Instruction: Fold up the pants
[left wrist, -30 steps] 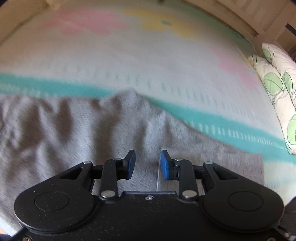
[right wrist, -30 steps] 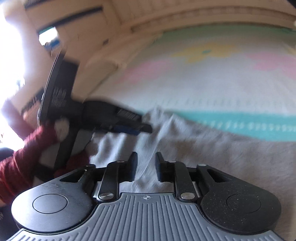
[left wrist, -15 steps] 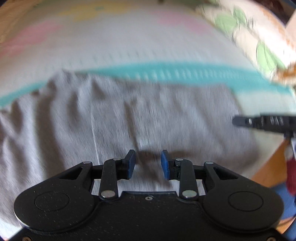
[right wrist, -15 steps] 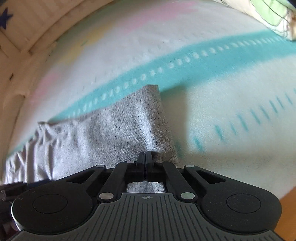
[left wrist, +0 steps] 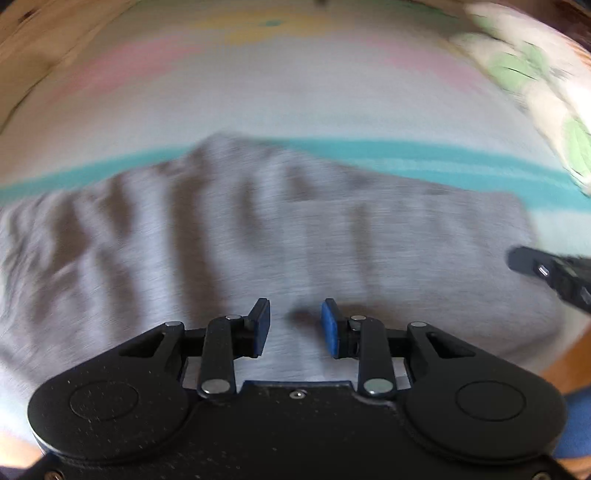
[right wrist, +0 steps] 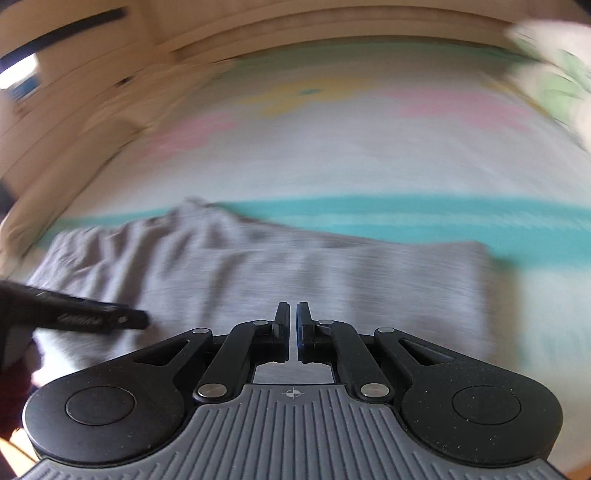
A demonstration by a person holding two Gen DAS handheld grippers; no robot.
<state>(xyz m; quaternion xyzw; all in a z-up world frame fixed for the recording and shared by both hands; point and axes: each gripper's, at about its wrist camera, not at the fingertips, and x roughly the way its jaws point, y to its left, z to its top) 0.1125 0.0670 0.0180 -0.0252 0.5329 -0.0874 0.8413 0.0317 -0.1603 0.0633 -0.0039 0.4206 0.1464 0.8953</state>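
Grey pants (left wrist: 258,240) lie wrinkled and folded lengthwise across the bed; they also show in the right wrist view (right wrist: 295,273). My left gripper (left wrist: 295,325) is open and empty, just above the near edge of the pants. My right gripper (right wrist: 292,321) has its jaws nearly together with a thin gap, over the near edge of the cloth; no cloth shows between them. The right gripper's fingers (left wrist: 546,269) show at the right edge of the left wrist view, and the left gripper's fingers (right wrist: 92,317) show at the left of the right wrist view. Both views are blurred.
The bed sheet (left wrist: 295,92) is pale with a teal stripe (left wrist: 406,155) and pink and yellow patches. A leaf-print pillow (left wrist: 535,81) lies at the far right. A wooden bed frame (right wrist: 258,33) runs behind and to the left.
Both views have swung back over the pants. The right gripper, shut at the pants' end half a second ago, now shows a thin gap over the near edge. The left stays open.
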